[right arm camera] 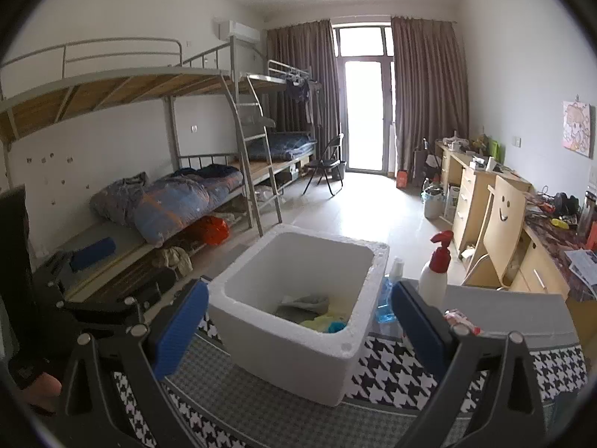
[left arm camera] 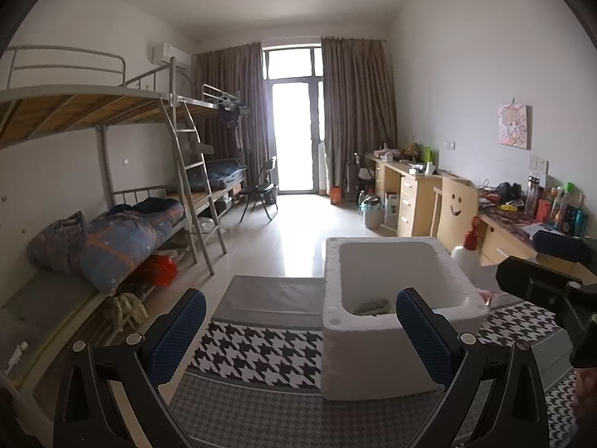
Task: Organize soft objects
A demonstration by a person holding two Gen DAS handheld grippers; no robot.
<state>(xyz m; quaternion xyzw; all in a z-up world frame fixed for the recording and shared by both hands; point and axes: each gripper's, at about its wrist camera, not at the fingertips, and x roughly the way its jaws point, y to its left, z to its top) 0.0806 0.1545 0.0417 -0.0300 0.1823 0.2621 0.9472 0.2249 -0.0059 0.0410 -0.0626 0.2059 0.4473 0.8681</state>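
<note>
Tongs on the left hand (left arm camera: 300,330) stand spread wide in the left wrist view, with nothing between the blue pads, hanging over a houndstooth cloth (left arm camera: 257,351) that covers the counter. Just beyond the right pad sits a white foam box (left arm camera: 377,358), open at the top, and a grey soft cloth (left arm camera: 373,306) lies low inside it near the front wall. At the right edge the right tongs (left arm camera: 559,272) come into this view beside the box, one blue pad showing. A white spray bottle with a red head (left arm camera: 468,248) stands behind the box, and a bunk bed (left arm camera: 112,224) with rolled bedding runs along the left wall. In the right wrist view, the right tongs (right arm camera: 300,324) are also spread wide and empty, their pads on either side of the near part of the foam box (right arm camera: 294,354) without touching it. Inside the box lie the soft things (right arm camera: 317,315): a grey cloth, a pale yellow-green piece and a small blue one, bunched toward the near right corner. The spray bottle (right arm camera: 434,272) stands just right of the box, with a smaller bottle of blue liquid (right arm camera: 388,298) between them. A pink crumpled item (right arm camera: 460,319) rests on the grey surface behind the right pad; what it is cannot be told. The left tongs (right arm camera: 86,280) show at the left edge.
</note>
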